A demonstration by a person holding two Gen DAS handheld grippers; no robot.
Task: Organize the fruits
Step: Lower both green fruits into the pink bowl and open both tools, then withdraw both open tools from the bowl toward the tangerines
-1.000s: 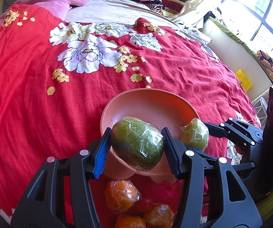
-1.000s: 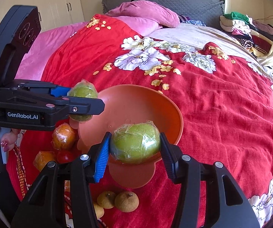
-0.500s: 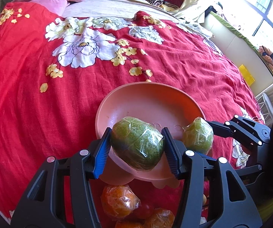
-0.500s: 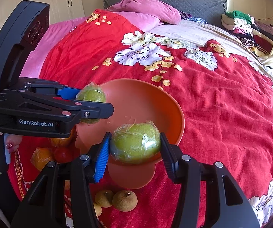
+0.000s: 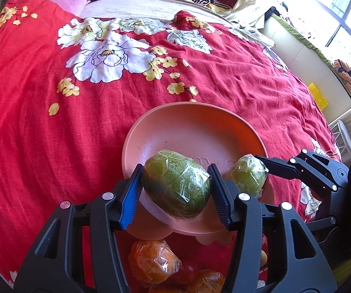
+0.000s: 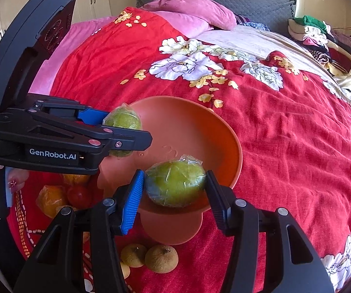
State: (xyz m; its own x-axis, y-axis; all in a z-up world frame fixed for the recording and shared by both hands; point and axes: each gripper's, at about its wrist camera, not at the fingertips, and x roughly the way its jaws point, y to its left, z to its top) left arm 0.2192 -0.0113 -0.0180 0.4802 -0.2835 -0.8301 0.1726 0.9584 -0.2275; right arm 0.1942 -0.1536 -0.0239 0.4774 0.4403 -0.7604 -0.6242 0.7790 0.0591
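Note:
An orange-pink bowl point(image 5: 187, 127) point(image 6: 199, 127) sits on the red flowered bedspread. My left gripper point(image 5: 175, 183) is shut on a large green fruit in plastic wrap point(image 5: 176, 185), held above the bowl's near rim. In the right wrist view this left gripper point(image 6: 126, 130) comes in from the left with its fruit point(image 6: 122, 122) over the bowl's left edge. My right gripper point(image 6: 175, 185) is shut on a second wrapped green fruit point(image 6: 175, 183), low over the bowl's near side. In the left wrist view the right gripper point(image 5: 256, 171) and its fruit point(image 5: 247, 179) show at the bowl's right rim.
Wrapped oranges point(image 5: 151, 261) and a red tomato point(image 5: 187, 271) lie on the bed in front of the bowl. Two brown round fruits point(image 6: 160, 258) lie beside its foot. A person's hand point(image 6: 14, 180) holds the left gripper. Pink pillows point(image 6: 187, 7) and folded clothes point(image 6: 317, 31) are at the bed's head.
The left gripper with its green fruit has edged slightly further over the bowl's rim. The right gripper has stayed put. Both fruits stay clamped.

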